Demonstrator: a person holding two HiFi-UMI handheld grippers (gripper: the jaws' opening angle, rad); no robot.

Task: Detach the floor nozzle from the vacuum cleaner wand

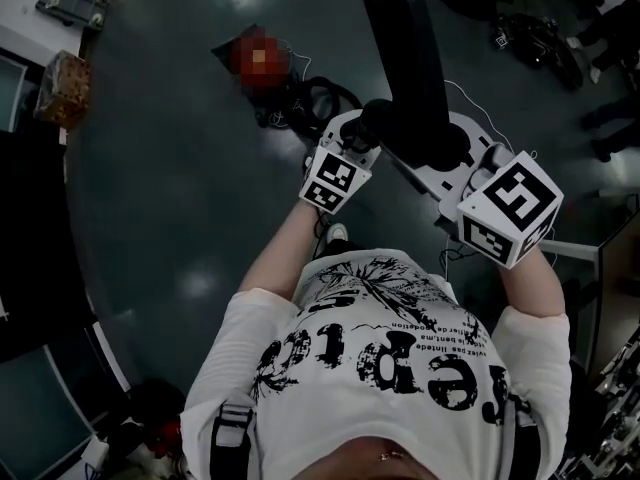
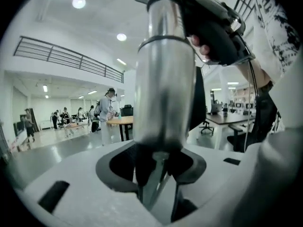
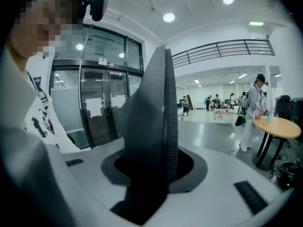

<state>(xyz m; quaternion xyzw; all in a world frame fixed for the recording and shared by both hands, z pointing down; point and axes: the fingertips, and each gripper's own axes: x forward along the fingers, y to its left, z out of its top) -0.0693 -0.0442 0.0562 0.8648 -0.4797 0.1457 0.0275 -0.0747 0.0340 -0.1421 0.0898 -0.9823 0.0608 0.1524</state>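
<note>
In the head view a long black floor nozzle (image 1: 410, 68) stands up between my two grippers over the dark floor. My left gripper (image 1: 360, 133) is shut on the silver metal wand (image 2: 165, 79), which rises upright through its jaws in the left gripper view and fills the gap between them (image 2: 156, 174). At the wand's upper end sits a black part (image 2: 213, 27). My right gripper (image 1: 470, 163) is shut on the black nozzle body (image 3: 151, 108), whose ribbed edge (image 3: 171, 126) faces the camera. The nozzle hides its fingertips (image 3: 151, 174).
A red object (image 1: 255, 58) and black cables (image 1: 305, 98) lie on the floor beyond the grippers. A box (image 1: 65, 88) sits at the far left. A round wooden table (image 3: 279, 126) and several people, one of them (image 2: 108, 112), stand in the hall behind.
</note>
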